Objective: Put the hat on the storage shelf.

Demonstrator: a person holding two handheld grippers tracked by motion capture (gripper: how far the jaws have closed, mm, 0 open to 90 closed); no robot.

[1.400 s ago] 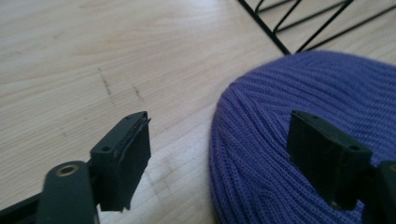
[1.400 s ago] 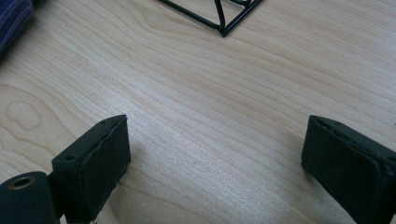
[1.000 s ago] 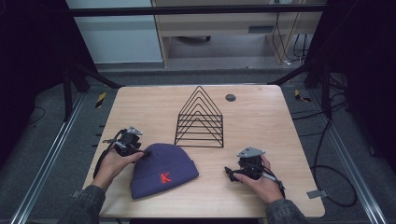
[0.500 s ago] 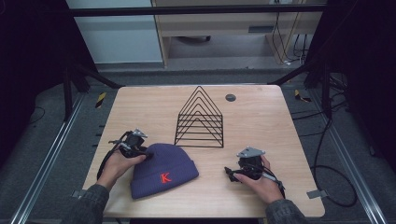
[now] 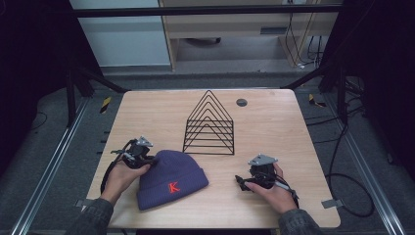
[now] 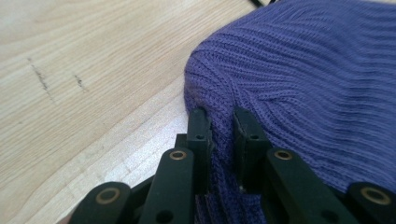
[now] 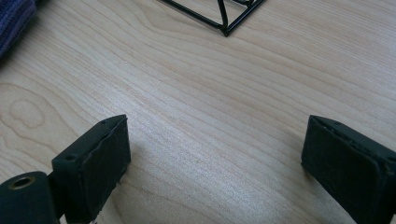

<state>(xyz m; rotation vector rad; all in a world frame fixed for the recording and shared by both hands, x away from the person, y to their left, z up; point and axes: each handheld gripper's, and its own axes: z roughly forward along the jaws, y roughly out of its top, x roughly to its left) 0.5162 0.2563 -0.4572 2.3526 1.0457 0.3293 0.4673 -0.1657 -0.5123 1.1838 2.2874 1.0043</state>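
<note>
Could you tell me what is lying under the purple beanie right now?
The beanie lies flat on the wooden table. Whether anything sits beneath or inside it is hidden by the knit.

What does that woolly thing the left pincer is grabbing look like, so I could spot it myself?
Start at the wooden table and find the black wire rack standing near its middle. Just in front of it, toward the person, lies a purple knitted beanie, its edge pinched by the left gripper. It is the one soft thing there, with a red letter K on its cuff.

I'm working in what looks like a lab. The tabletop (image 5: 274, 127) sits inside a black metal frame (image 5: 205, 11). Cables (image 5: 342, 161) trail over grey carpet.
</note>
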